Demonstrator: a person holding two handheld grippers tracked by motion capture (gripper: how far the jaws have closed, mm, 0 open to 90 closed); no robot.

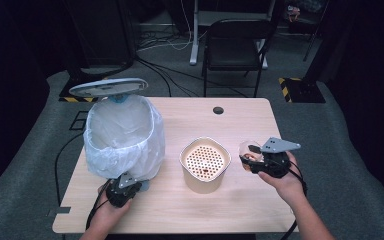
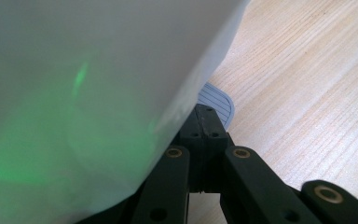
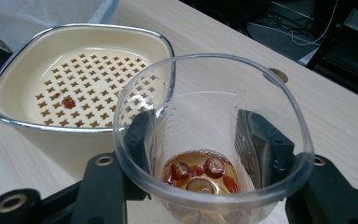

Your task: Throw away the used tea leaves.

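Tilting the clear plastic cup too sharply is the main hazard: its amber liquid and red fruit pieces could overshoot the strainer basin's rim and splash on the wooden table. The right gripper has its jaws half closed around the cup wall, pads pressing both sides; soft plastic may buckle or slip under that squeeze. The cup sits at three o'clock of the cream strainer basin, just beside it. That basin holds a perforated insert with one red piece on it. At nine o'clock, the bag-lined pedal bin stands with its lid up. The left gripper, jaws fully shut and empty, presses the foot pedal; easing off could drop the lid.
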